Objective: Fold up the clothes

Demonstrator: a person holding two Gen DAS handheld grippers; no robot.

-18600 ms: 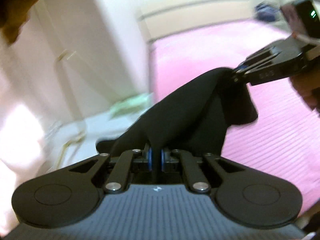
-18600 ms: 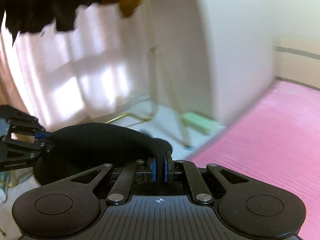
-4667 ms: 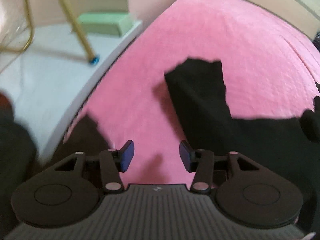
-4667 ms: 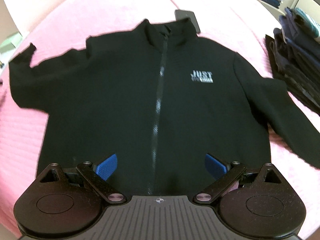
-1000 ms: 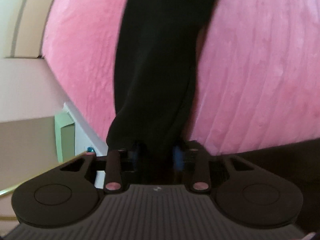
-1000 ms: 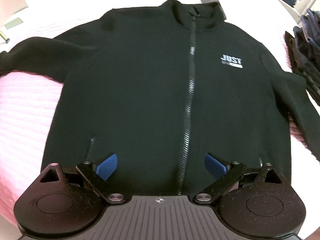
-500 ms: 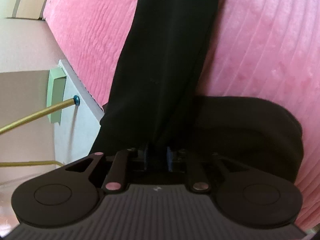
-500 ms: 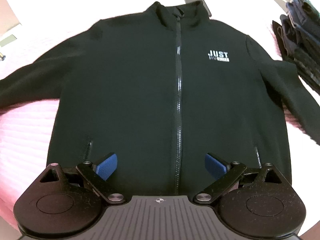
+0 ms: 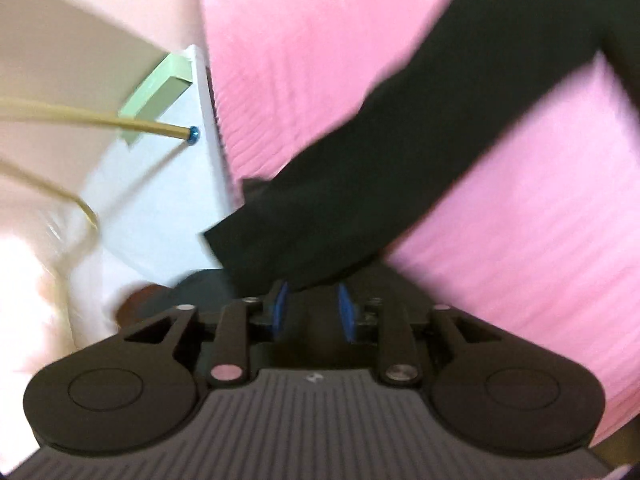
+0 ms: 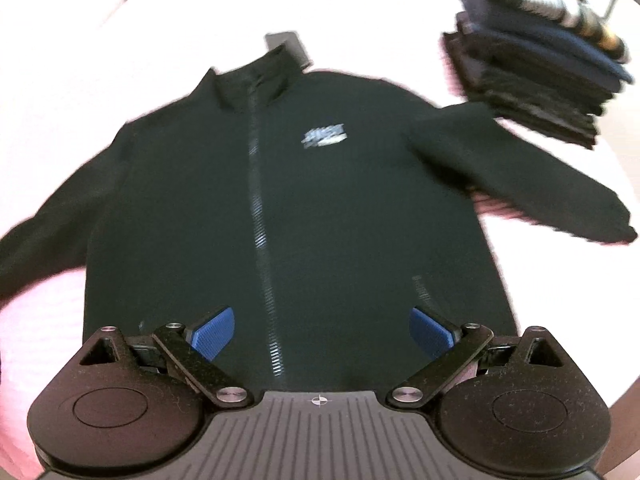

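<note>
While my left gripper (image 9: 310,308) has its blue pads nearly closed around the sleeve (image 9: 420,152) cuff, though I cannot tell whether they pinch it, my right gripper (image 10: 322,332) hangs wide open and empty over the hem of the jacket (image 10: 280,200), lying flat, front up. I'd carry the cuff low across the chest, keeping the sleeve untwisted. Pink bedspread (image 9: 500,260) below; folded stack (image 10: 532,72) far right; floor (image 9: 160,200) beside the bed

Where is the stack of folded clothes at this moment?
In the right wrist view, the stack of folded clothes sits at the upper right on the pink bedcover, just beyond one sleeve of the black jacket.
</note>
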